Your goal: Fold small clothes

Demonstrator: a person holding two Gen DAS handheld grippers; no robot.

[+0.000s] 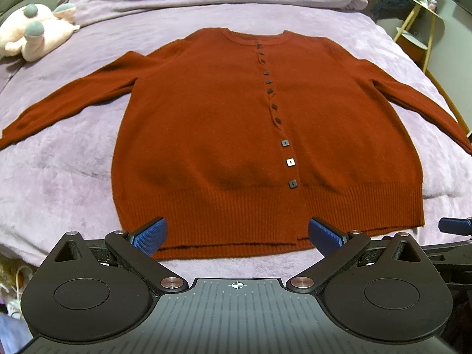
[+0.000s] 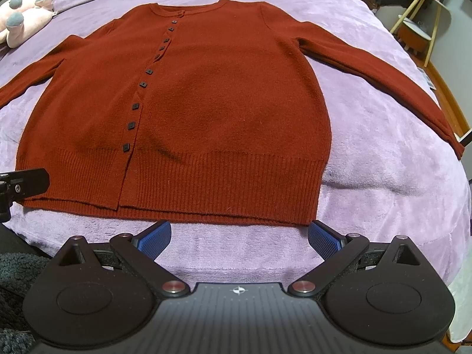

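i see the red cardigan lying flat and face up on the bed, which has a lilac blanket; the buttons are closed, both sleeves are spread out to the sides, and the ribbed hem is the edge nearest to me. my left tongs are wide open and hold nothing; their blue pads hover over the hem, near the bottom of the button line. my right tongs are also wide open and empty, just short of the hem, toward the right corner of the cardigan. i judge that no fold is made yet, so the step in hand is the first grip. to do it well, i think each side should be folded in before the body is folded in half, so i would bring one sleeve across the chest first. the knit looks soft and stretchy, so i would pinch both layers together at a seam or at the hem, not only the top layer, because otherwise the front may slide over the back and wrinkle. i would lift only a little and keep the cloth lightly tense between the two tongs. the plush toy sits well apart at the far left, so it should not disturb.
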